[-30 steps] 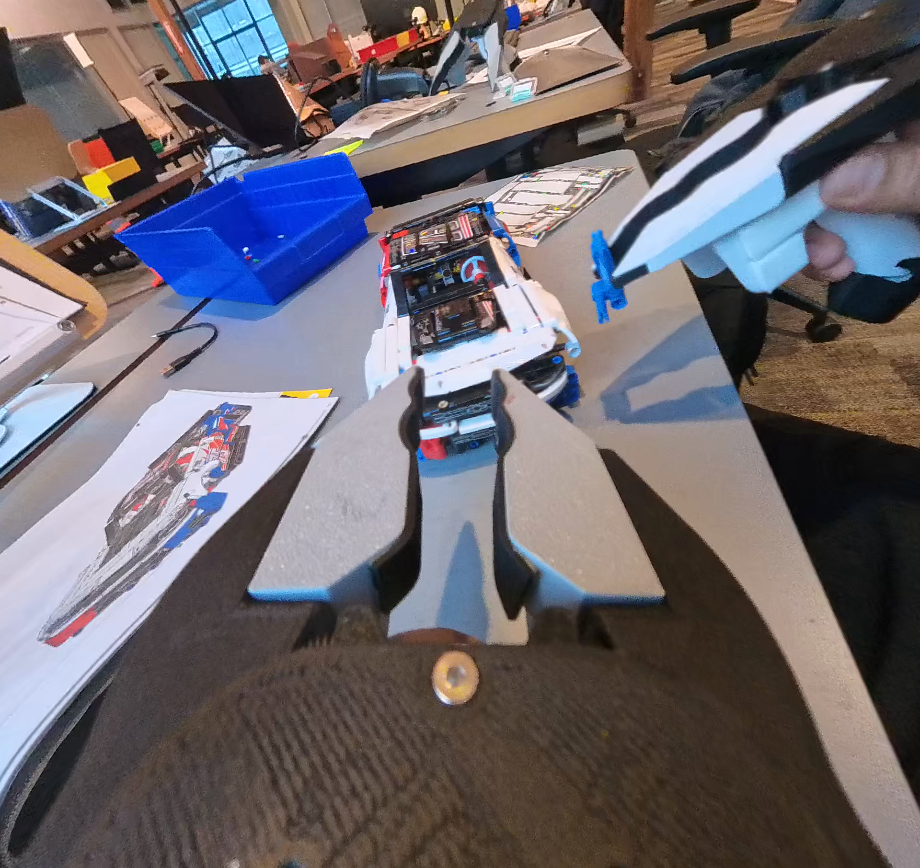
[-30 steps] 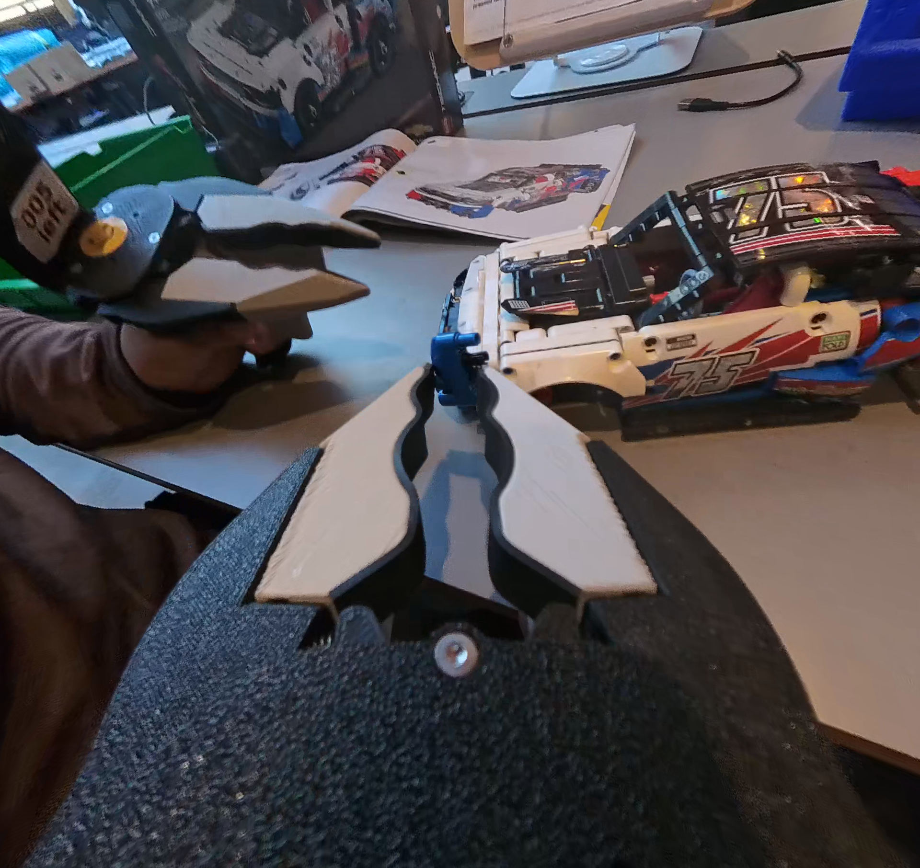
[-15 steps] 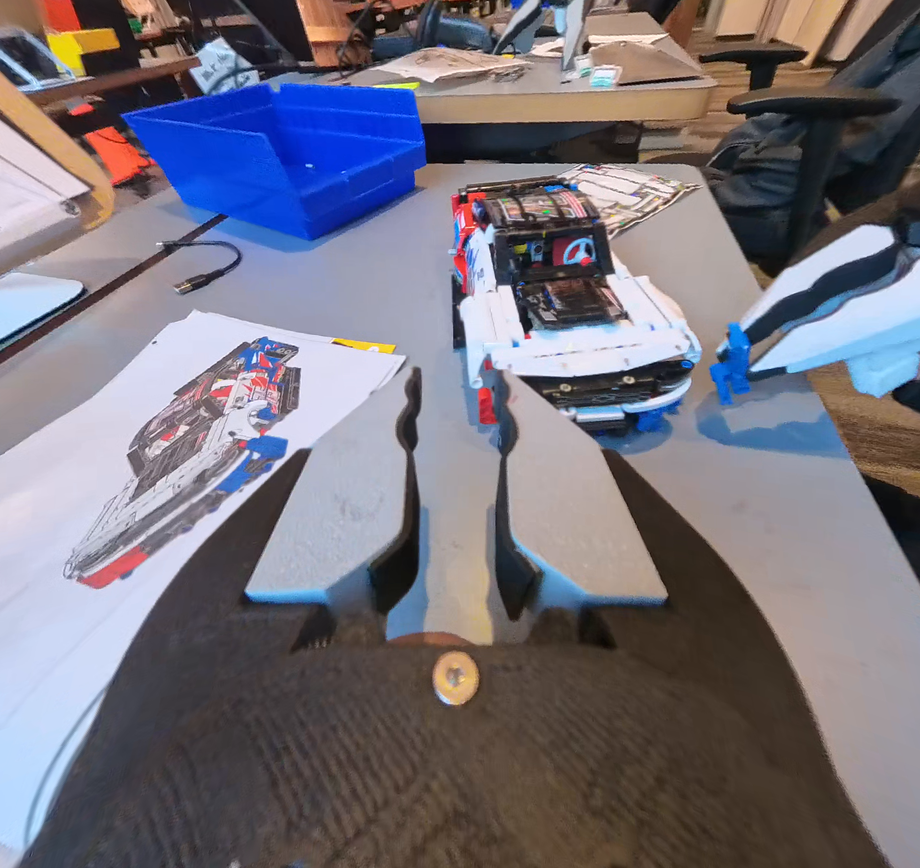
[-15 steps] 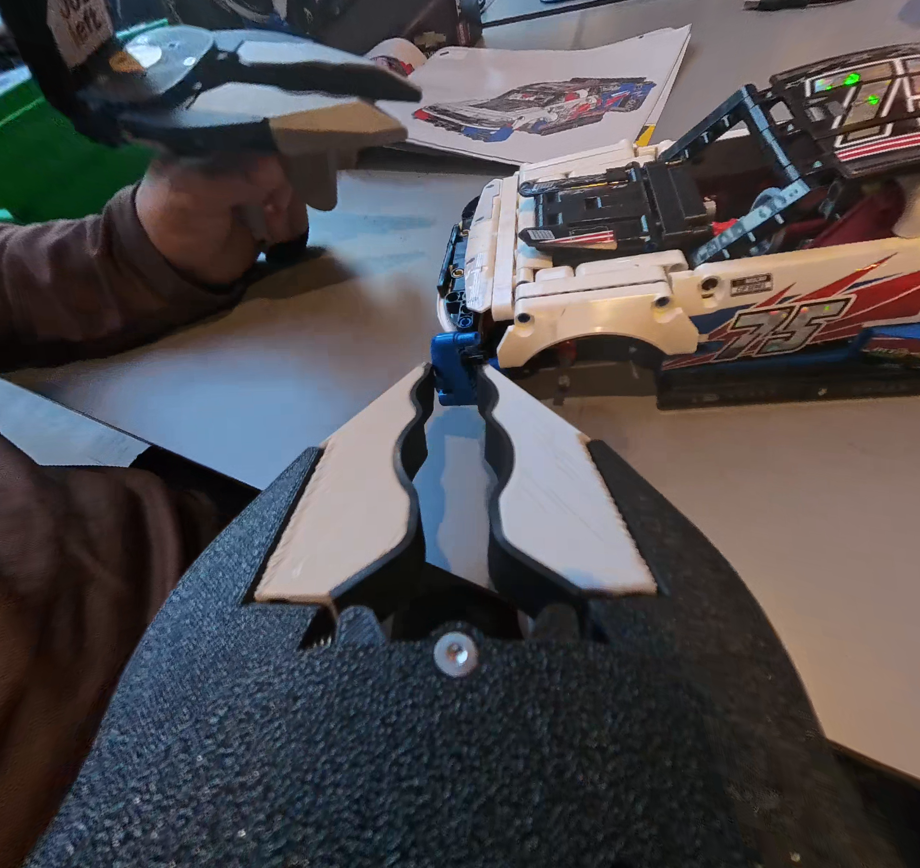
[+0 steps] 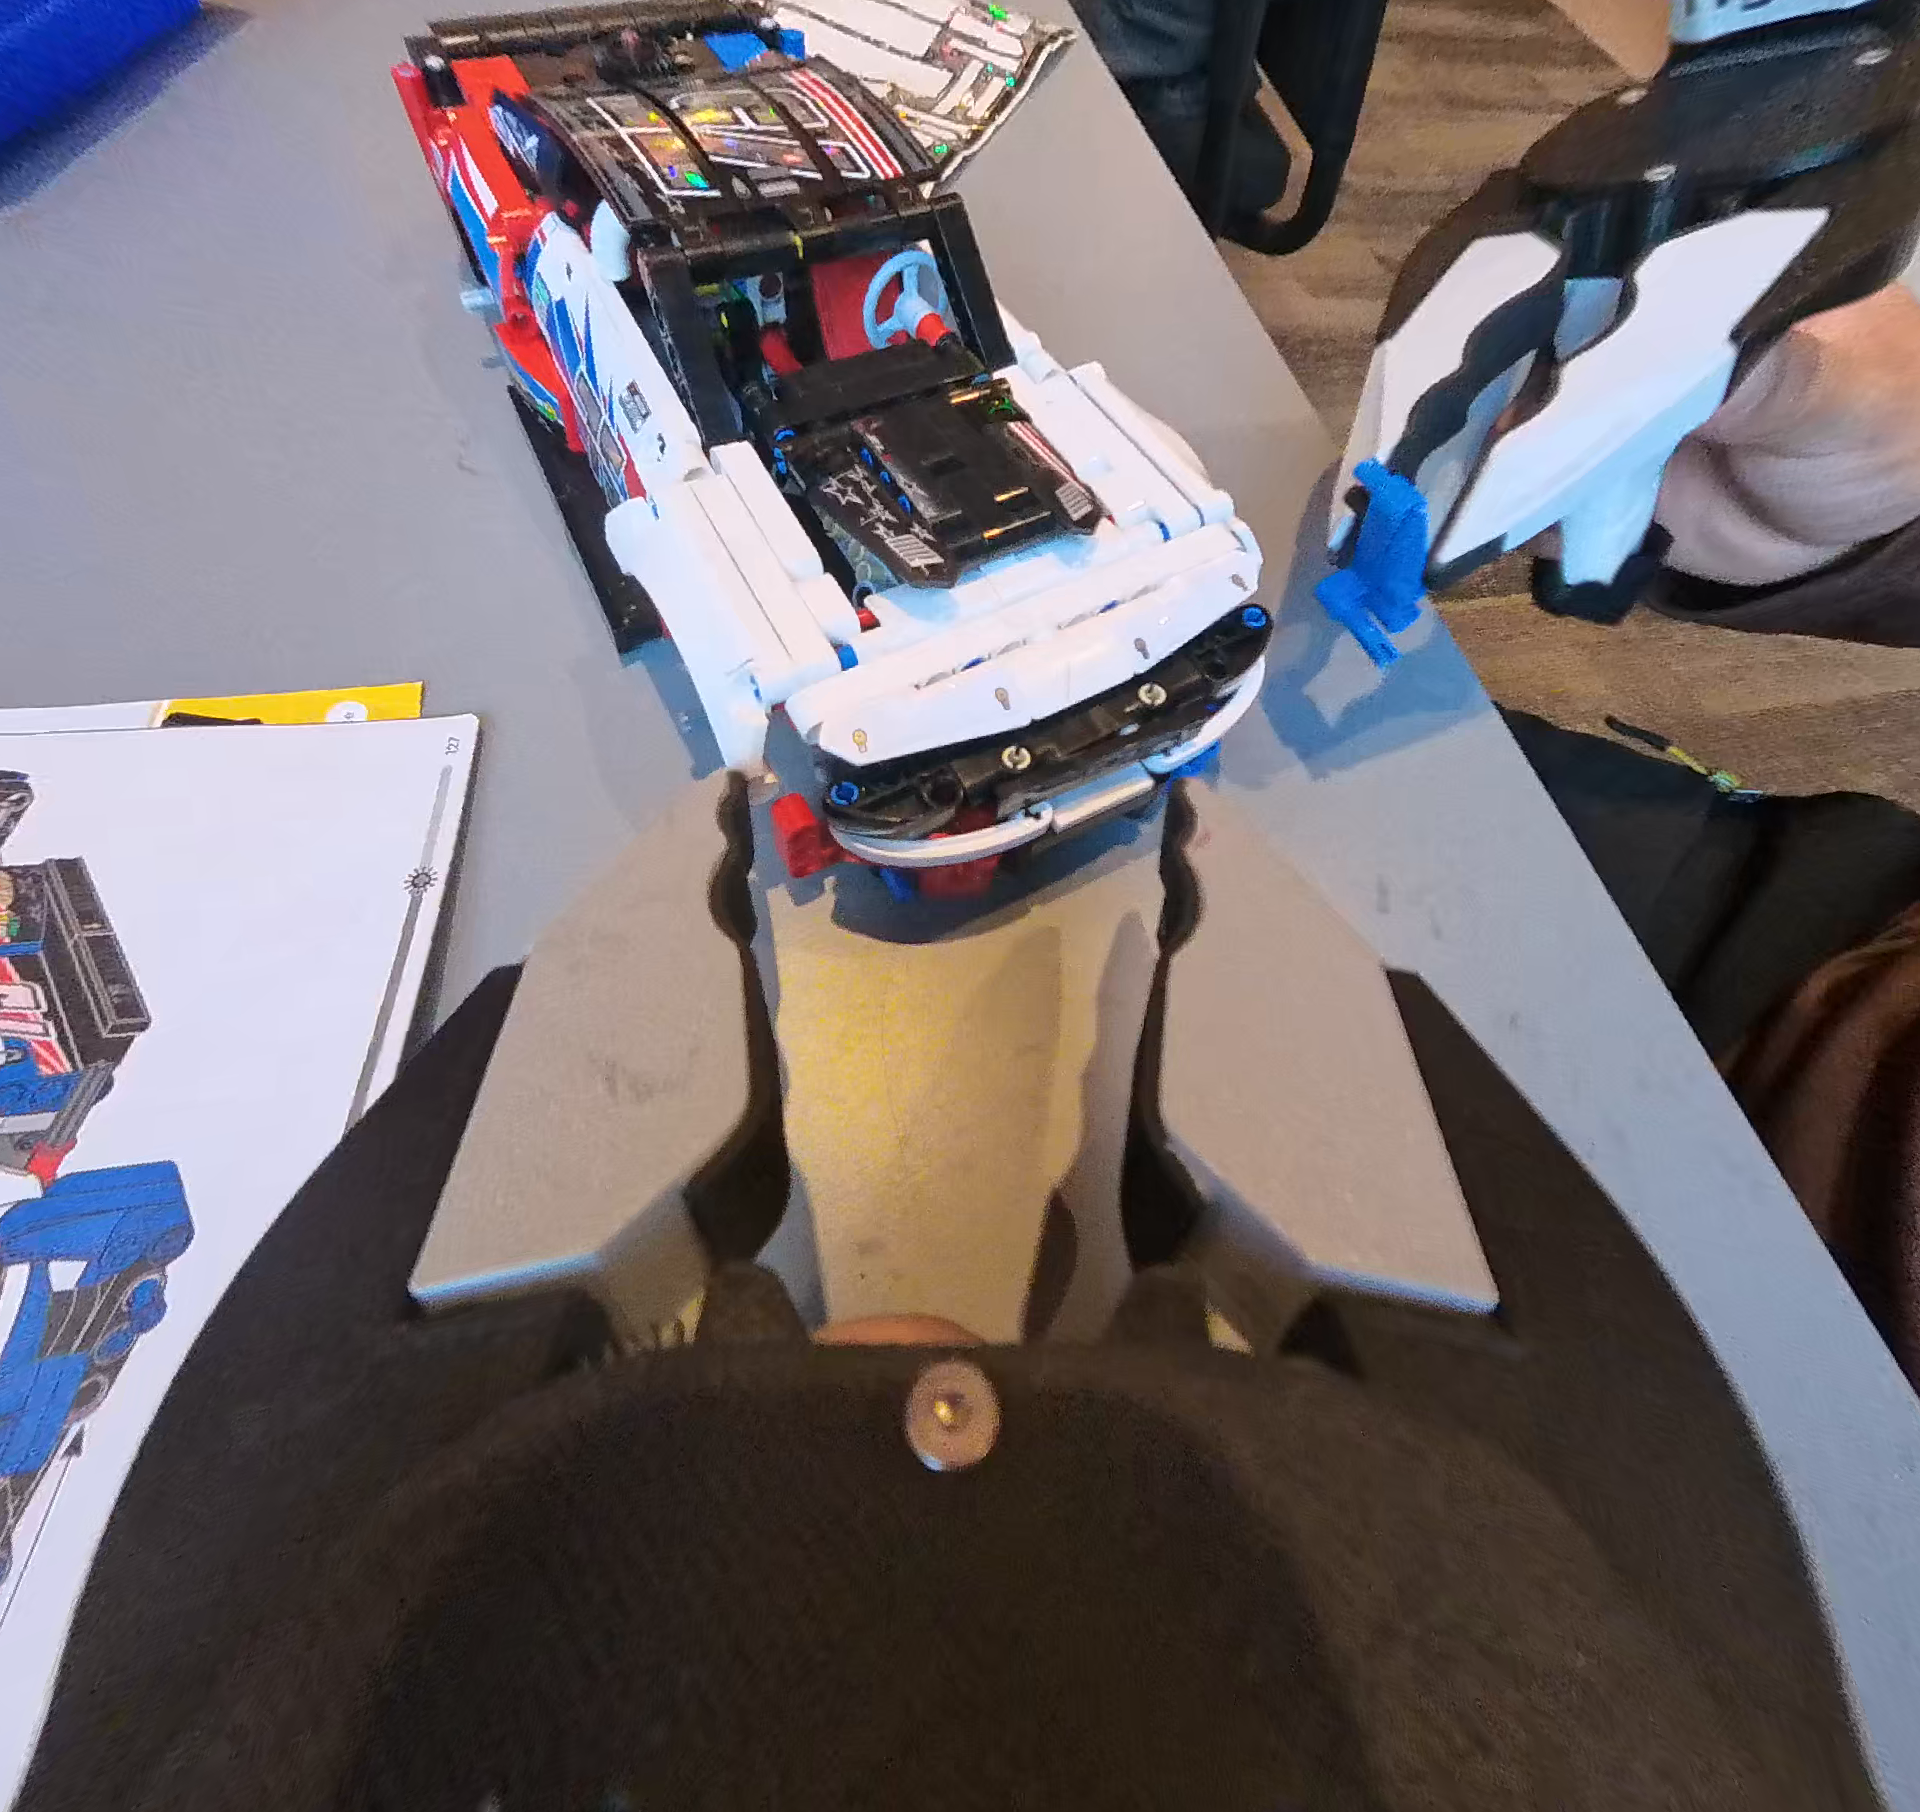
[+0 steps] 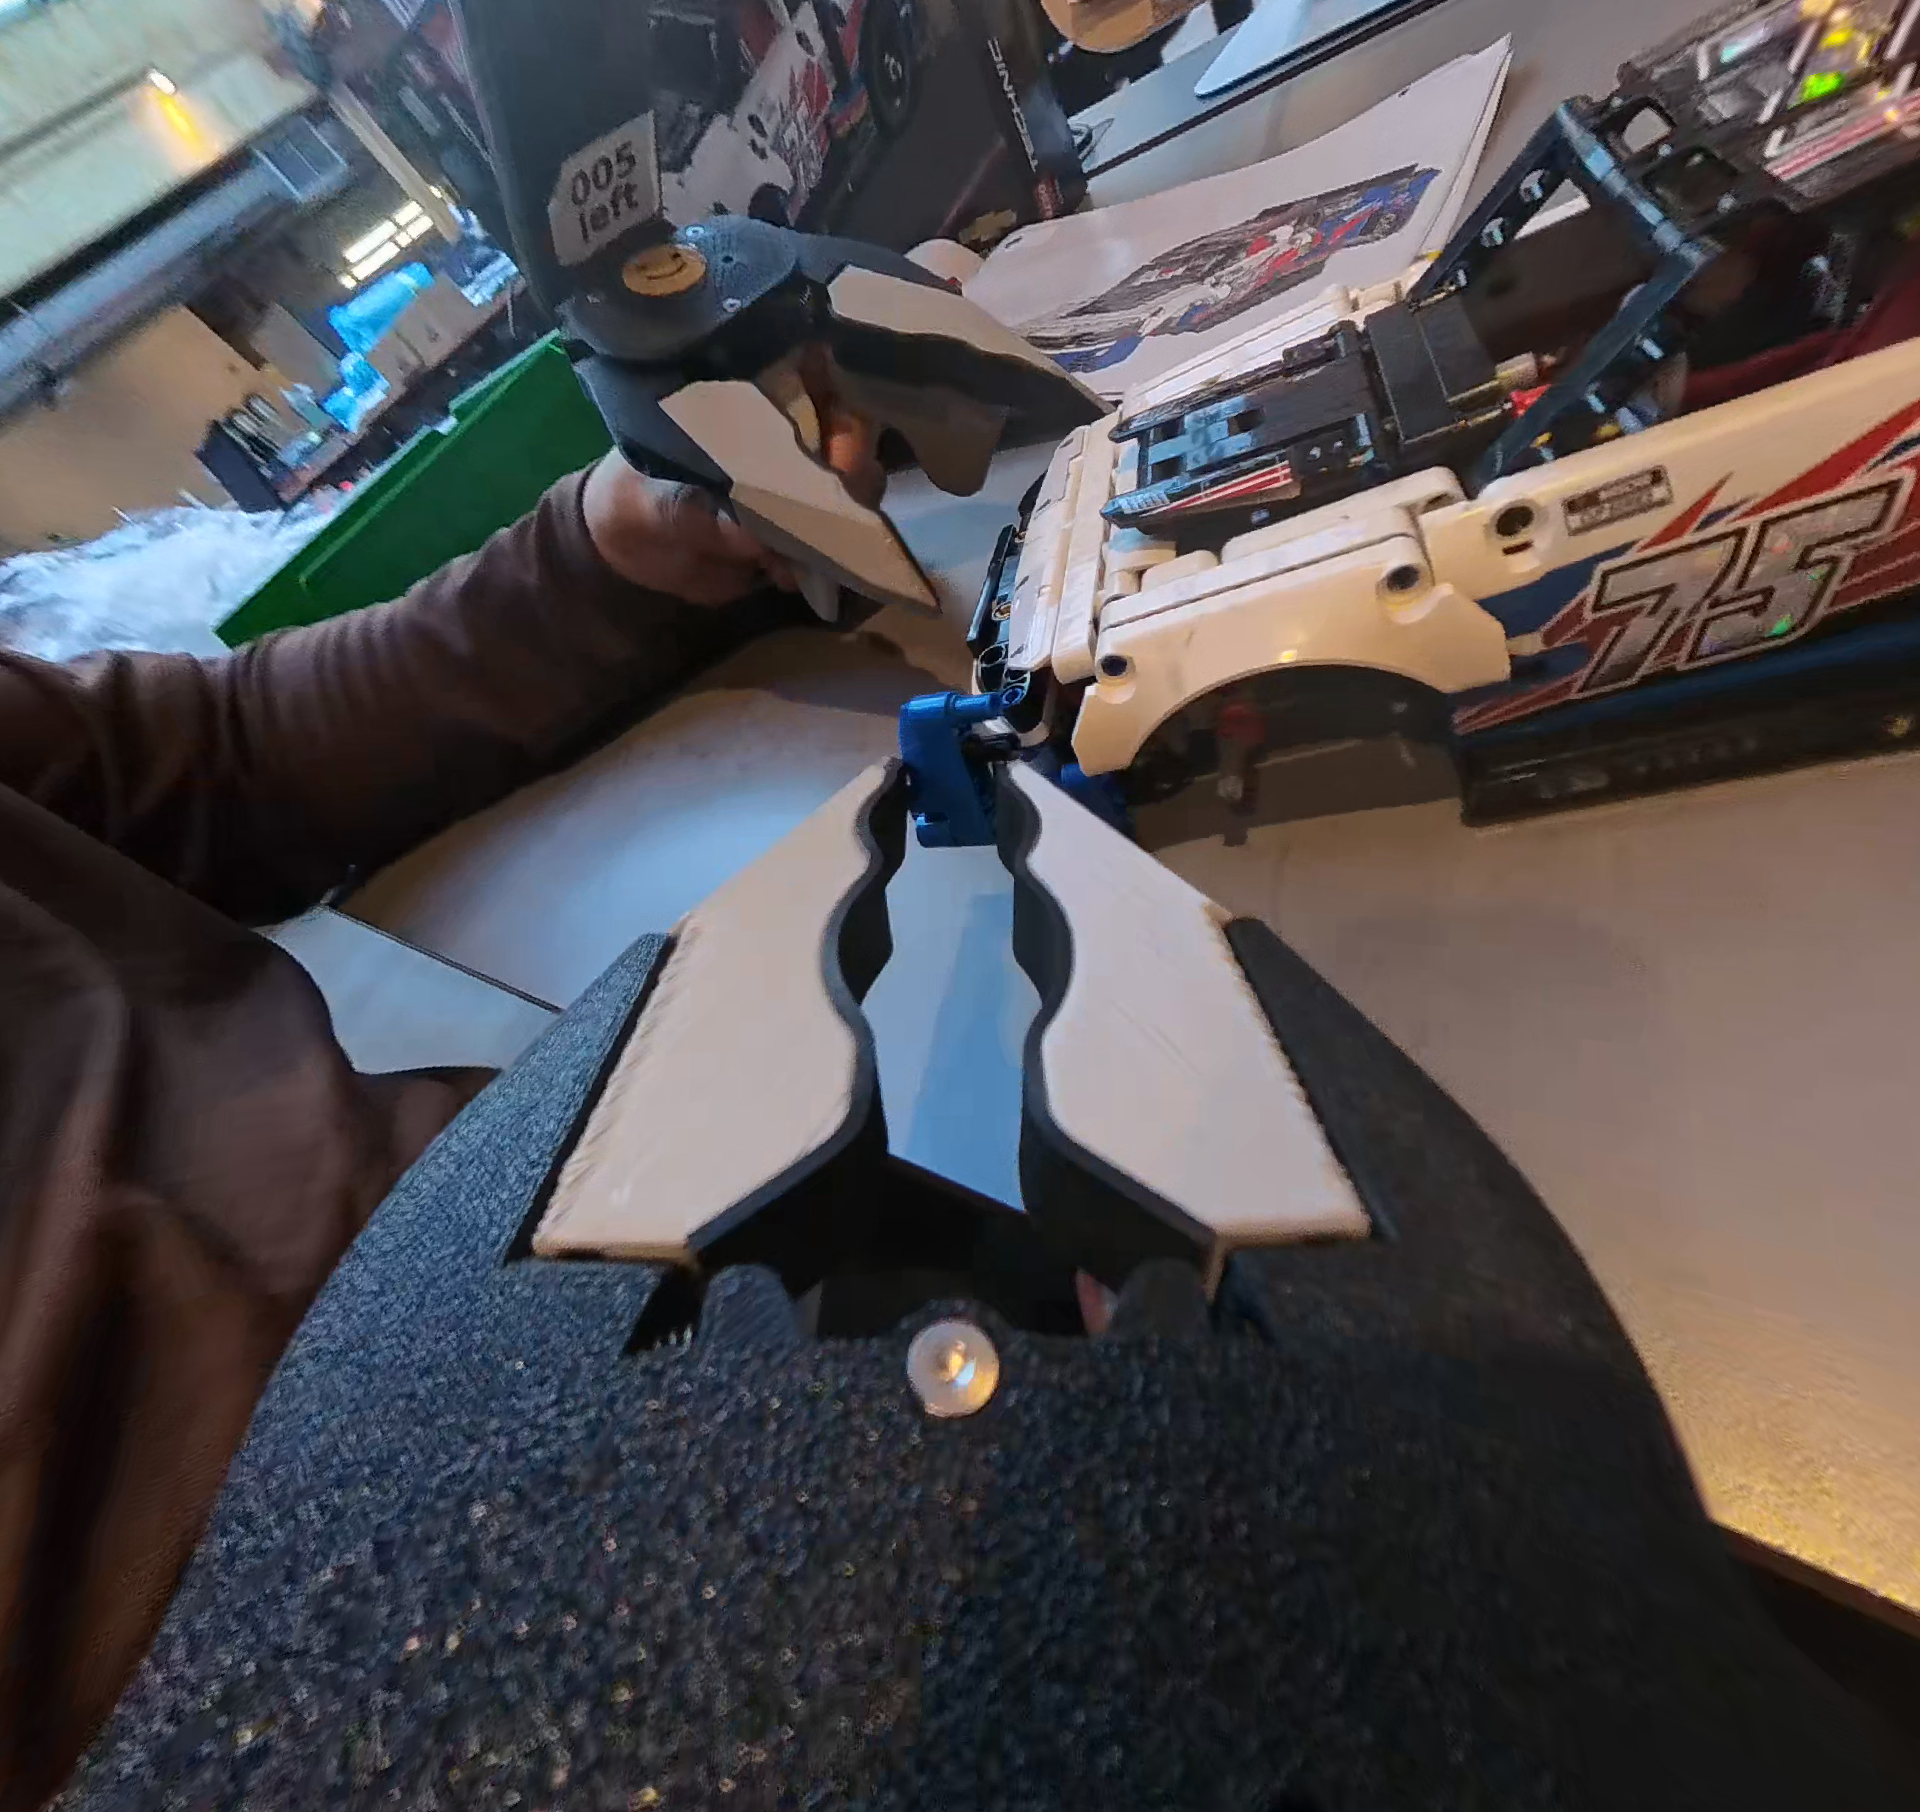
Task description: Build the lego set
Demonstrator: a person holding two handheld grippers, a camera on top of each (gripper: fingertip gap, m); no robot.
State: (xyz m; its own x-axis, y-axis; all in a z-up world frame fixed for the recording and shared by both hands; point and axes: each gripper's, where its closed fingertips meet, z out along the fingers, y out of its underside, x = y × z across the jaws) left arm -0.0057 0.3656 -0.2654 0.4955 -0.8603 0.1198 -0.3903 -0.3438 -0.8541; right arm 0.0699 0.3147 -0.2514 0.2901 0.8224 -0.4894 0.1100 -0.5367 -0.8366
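On the grey table, front end of the model:

Car: a white, red and blue toy car [image 5: 831, 474] is sitting on the table [image 5: 260, 360], its long axis running away from the left claw, nose pointing back at it.

Left claw: the left claw [image 5: 951, 806] is hanging spread wide and empty just off the nose, one finger to each side of the bumper; contact cannot be told.

Right claw: the right claw [image 6: 951, 775] is gripping a small blue piece [image 6: 945, 760] at its fingertips.

Blue piece: it is hanging just beside the car's front corner, on the car's right-hand side as the left claw faces it; in the right wrist view it looks close to the black bumper end, touching or not cannot be told.

Key relation: the right claw is the nearer one to the mounting spot; judged from this, the piece needs pushing sideways into the front corner while the left claw steadies the nose.

Booklet: an open instruction booklet [image 5: 208, 931] is lying left of the car.

Writing: each claw body is carrying a white printed tag, the car's flank a number decal and small stickers, the box [image 6: 831, 48] behind a brand mark; none is copied here.
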